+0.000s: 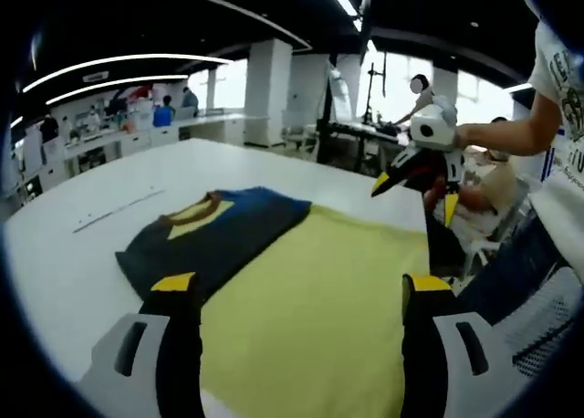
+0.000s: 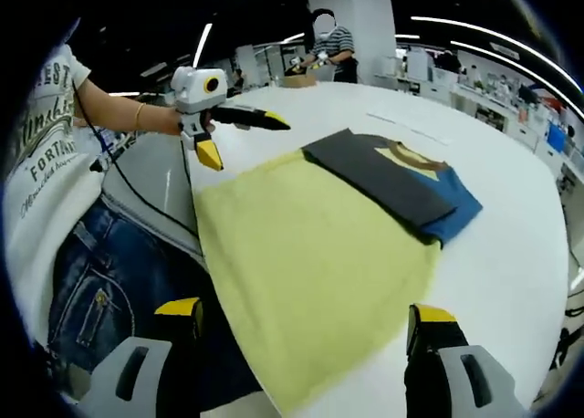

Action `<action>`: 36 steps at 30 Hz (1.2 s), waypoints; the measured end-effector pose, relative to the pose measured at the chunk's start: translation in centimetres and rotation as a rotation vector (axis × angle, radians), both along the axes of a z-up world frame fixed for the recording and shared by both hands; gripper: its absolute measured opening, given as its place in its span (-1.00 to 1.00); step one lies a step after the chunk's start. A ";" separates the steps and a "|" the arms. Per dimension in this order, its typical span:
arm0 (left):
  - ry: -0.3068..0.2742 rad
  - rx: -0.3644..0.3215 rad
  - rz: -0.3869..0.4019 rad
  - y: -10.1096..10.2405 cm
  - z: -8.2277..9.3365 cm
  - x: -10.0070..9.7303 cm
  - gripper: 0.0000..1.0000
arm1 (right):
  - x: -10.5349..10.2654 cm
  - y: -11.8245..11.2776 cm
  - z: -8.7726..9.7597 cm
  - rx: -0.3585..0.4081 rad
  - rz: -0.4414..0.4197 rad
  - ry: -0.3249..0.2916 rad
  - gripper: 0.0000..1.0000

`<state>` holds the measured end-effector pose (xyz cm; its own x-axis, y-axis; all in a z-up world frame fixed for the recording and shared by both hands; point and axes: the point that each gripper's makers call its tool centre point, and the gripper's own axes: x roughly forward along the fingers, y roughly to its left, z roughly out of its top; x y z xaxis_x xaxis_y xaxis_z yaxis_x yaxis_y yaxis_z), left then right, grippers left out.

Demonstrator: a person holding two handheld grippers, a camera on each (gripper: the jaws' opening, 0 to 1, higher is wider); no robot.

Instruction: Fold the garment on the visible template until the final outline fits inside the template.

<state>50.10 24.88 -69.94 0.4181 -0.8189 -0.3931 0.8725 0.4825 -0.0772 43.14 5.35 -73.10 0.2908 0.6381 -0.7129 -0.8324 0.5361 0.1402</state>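
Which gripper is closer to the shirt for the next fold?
Probably the left. In the right gripper view, the left gripper hangs open right beside the folded garment. The right gripper, also open, is over the far edge of the yellow template, away from the garment.

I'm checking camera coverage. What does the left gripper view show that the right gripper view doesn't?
Left gripper view alone: a thin line marked on the table beyond the garment, and the right tongs held open above the yellow sheet's far edge.

Right gripper view alone: the person's jeans and printed shirt, and the left tongs, open.

Both: the folded dark garment, yellow template sheet, white table.
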 end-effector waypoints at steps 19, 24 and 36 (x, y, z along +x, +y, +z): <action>0.052 0.182 -0.062 5.0 -3.4 -7.2 -0.03 | -3.5 -0.6 -2.7 -0.132 0.158 0.025 0.07; 0.099 0.244 -0.086 6.1 -5.2 -8.9 -0.15 | -3.9 -1.4 -3.8 -0.194 0.196 0.022 -0.13; 0.117 0.314 -0.119 6.7 -6.9 -10.5 -0.35 | -4.3 -2.2 -5.2 -0.276 0.240 0.003 -0.39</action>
<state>39.64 31.57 -76.83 0.2641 -0.6908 -0.6730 0.9181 0.3940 -0.0441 38.86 3.17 -78.28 0.1533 0.4710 -0.8687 -0.9390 0.3432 0.0203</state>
